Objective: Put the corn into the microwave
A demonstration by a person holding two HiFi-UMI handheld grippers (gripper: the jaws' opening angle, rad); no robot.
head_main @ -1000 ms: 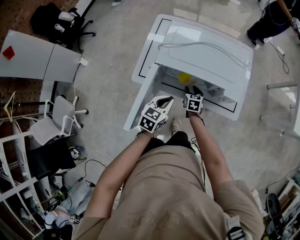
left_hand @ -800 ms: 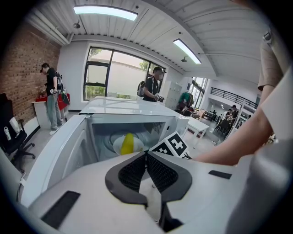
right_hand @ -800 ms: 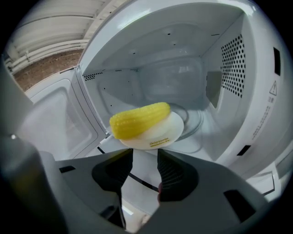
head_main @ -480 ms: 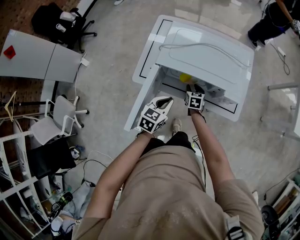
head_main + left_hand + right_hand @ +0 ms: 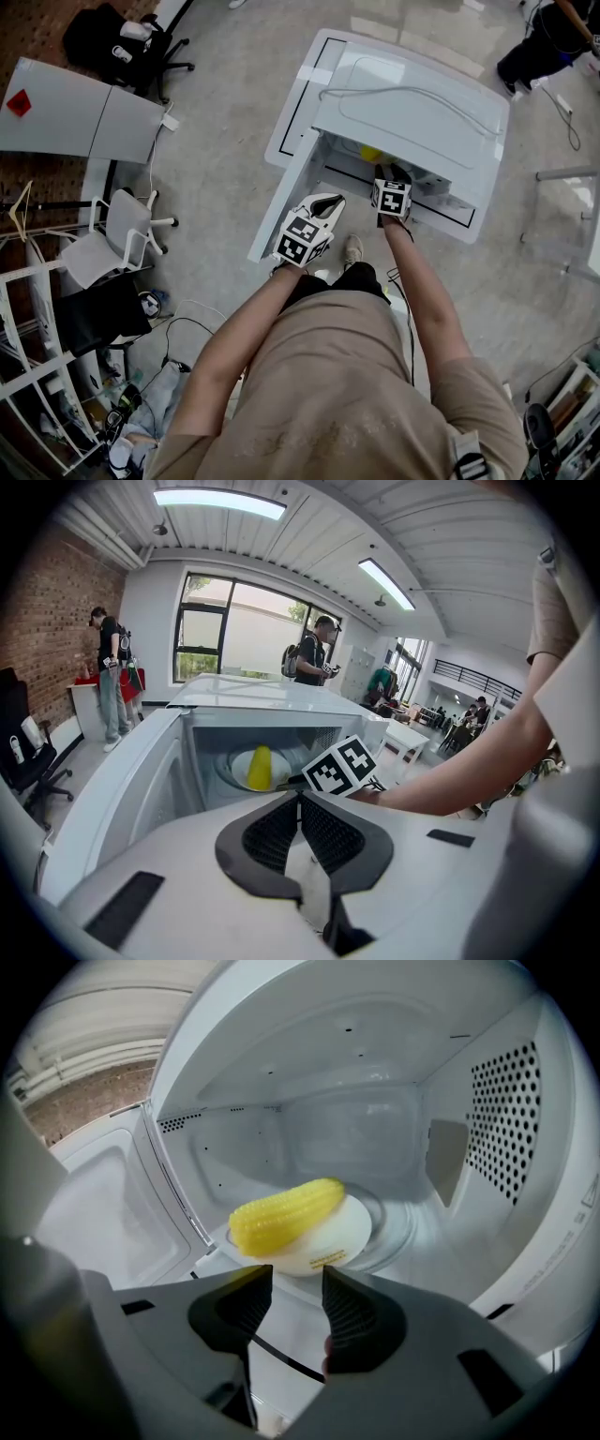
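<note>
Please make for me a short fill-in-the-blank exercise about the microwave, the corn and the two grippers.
1. The corn lies on a white ____ inside the microwave.
2. The microwave's door is ____.
3. The right gripper has open, empty jaws, but the left gripper has its jaws ____.
Missing words: plate; open; shut.

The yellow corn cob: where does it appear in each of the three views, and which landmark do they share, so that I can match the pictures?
Head view: the yellow corn cob is at upper centre, inside the open white microwave.
Left gripper view: it is left of centre, seen end-on, on a white plate in the cavity.
Right gripper view: it is at the centre, lying across the plate.
Shared landmark: the microwave's open cavity.
</note>
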